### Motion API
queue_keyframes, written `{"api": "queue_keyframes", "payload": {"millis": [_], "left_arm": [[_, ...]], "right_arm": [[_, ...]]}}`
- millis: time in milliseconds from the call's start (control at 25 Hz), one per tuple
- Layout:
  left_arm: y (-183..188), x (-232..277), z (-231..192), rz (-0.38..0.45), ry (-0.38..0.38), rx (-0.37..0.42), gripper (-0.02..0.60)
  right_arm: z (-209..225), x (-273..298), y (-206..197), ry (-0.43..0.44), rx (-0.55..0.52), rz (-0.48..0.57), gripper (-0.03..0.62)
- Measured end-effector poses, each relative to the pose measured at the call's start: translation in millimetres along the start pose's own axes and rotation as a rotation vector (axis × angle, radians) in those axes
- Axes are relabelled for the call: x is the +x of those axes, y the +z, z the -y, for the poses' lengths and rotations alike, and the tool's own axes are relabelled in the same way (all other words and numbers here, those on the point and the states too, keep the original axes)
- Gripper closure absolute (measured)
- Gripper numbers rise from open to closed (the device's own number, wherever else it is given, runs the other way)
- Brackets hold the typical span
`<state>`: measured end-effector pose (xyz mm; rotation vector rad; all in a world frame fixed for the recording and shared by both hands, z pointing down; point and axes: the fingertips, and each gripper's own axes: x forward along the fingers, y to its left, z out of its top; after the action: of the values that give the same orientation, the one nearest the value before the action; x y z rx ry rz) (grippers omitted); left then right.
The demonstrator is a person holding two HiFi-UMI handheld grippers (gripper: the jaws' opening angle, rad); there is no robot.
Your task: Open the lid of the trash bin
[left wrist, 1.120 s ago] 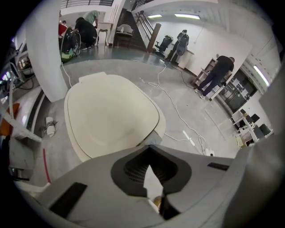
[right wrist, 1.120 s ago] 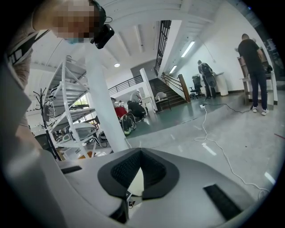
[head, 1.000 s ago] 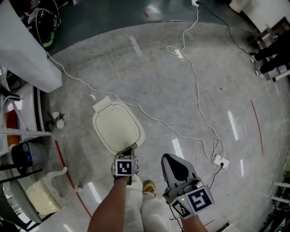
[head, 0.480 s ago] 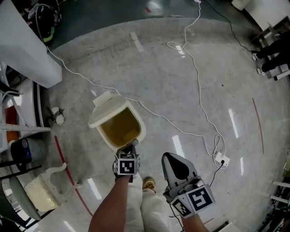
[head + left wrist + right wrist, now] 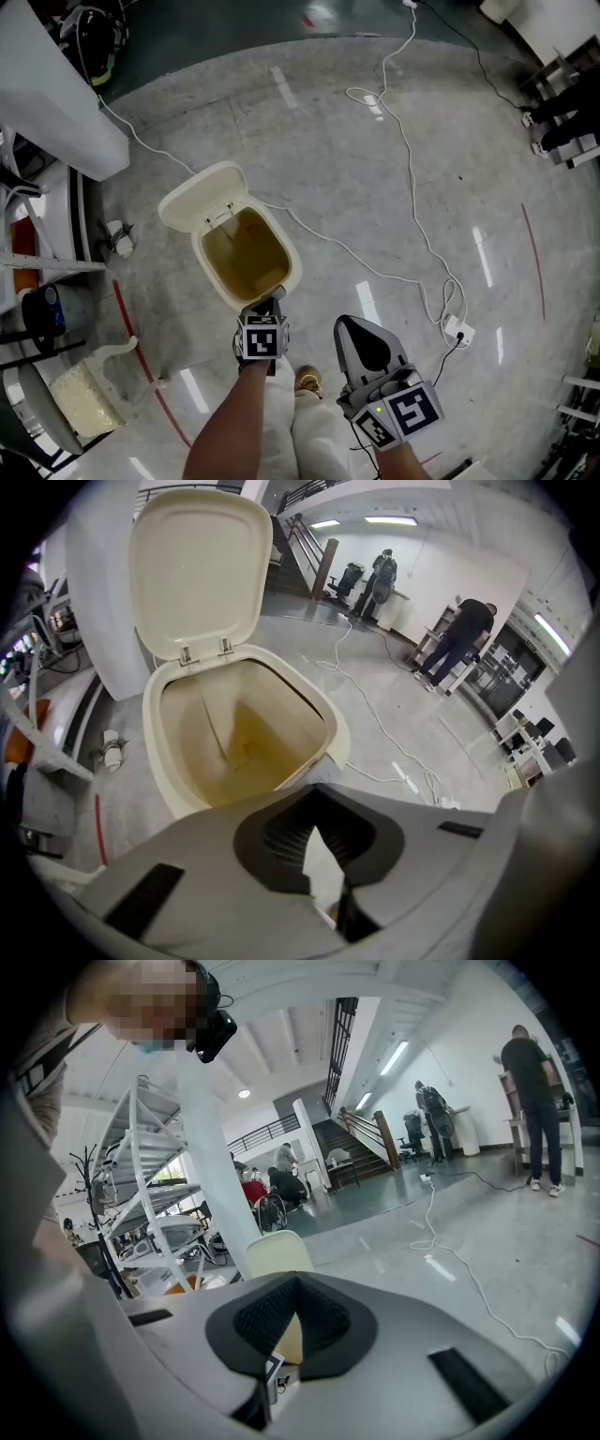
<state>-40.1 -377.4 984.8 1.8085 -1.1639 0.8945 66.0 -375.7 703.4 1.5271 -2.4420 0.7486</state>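
A cream trash bin (image 5: 246, 258) stands on the floor with its lid (image 5: 200, 199) swung up and back on its hinges, so the yellowish inside shows. My left gripper (image 5: 265, 314) is shut with nothing in it; its tip is at the bin's near rim. In the left gripper view the left gripper (image 5: 314, 789) points over that rim into the open bin (image 5: 239, 733), and the lid (image 5: 197, 569) stands upright behind. My right gripper (image 5: 361, 352) is shut, held apart to the right. In the right gripper view the right gripper (image 5: 295, 1279) partly hides the raised lid (image 5: 278, 1252).
A white cable (image 5: 412, 216) runs across the floor to a power strip (image 5: 457, 335) at the right. A white pillar (image 5: 47, 103) and metal shelves (image 5: 37, 281) stand left of the bin. People (image 5: 459, 639) stand far off. My shoe (image 5: 307, 384) is below the grippers.
The lid was down flat a second ago, half raised half a second ago, and now stands fully swung back. Both grippers have stayed almost where they were.
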Motion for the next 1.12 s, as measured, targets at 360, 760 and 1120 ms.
{"api": "queue_keyframes", "payload": {"millis": [360, 760, 1120], "left_arm": [[11.7, -16.5, -0.6, -0.052, -0.012, -0.014, 0.58], [75.6, -97.7, 7.5, -0.022, 0.003, -0.016, 0.58], [181.4, -236.0, 25.2, 0.163, 0.061, 0.016, 0.58]], "right_arm": [[-1.6, 0.6, 23.6, -0.002, -0.006, 0.019, 0.559], [-24.3, -22.0, 100.3, 0.037, -0.018, 0.076, 0.559], [-51.0, -86.4, 154.9, 0.105, -0.045, 0.088, 0.559]]}}
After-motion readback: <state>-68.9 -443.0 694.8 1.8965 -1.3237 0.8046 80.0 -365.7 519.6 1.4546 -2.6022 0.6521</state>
